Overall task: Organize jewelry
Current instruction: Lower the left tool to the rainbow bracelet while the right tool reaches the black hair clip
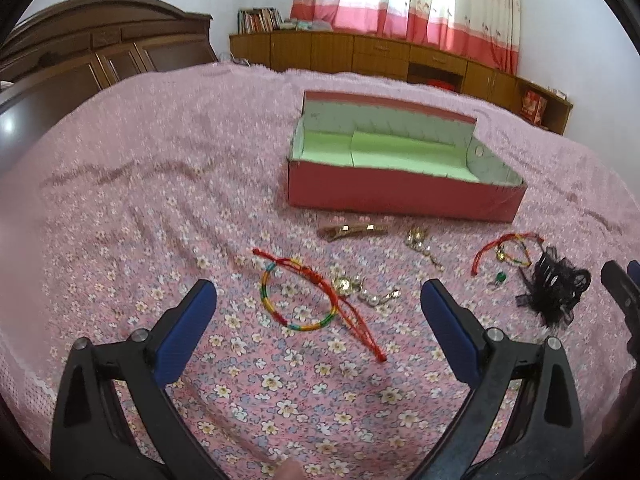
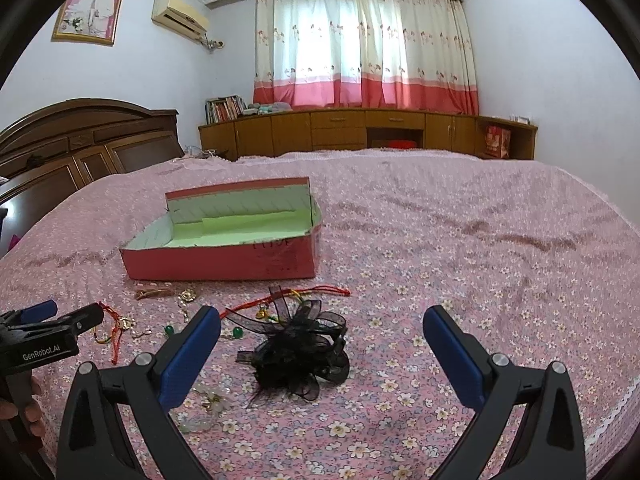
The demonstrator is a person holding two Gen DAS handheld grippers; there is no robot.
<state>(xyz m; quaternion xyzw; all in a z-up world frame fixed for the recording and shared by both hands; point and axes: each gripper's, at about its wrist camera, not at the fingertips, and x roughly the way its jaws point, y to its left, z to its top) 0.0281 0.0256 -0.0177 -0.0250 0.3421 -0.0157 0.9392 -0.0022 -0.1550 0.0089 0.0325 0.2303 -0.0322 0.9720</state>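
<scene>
Nearest in the left wrist view, the left gripper point(image 1: 318, 312) hangs over a pink flowered bedspread point(image 1: 160, 208) with its blue-padded jaws spread wide and nothing between them; just ahead lies a rainbow cord bracelet point(image 1: 298, 300) with a long red tail, touching a small gold charm piece point(image 1: 346, 284). In the right wrist view the right gripper point(image 2: 322, 332) is likewise wide open and empty, with a black lace hair bow point(image 2: 300, 356) lying between and just beyond its fingers.

Farther on sit a gold hair clip point(image 1: 354, 230), a second red cord bracelet point(image 1: 506, 250) and a green bead point(image 1: 500, 278); beyond them all, the open red box point(image 1: 404, 196) with a pale green lining, empty so far.

These things look light; the cords are probably limp and would dangle, so a pinch across the woven band seems safest; the bow is soft and crushable, better taken by its bulk; the bead may roll.

Only the right view shows pale, blurred beaded pieces point(image 2: 208, 404) under its left finger, a hand holding the other gripper, and writing on the box front; only the left view shows the rainbow bracelet whole.
</scene>
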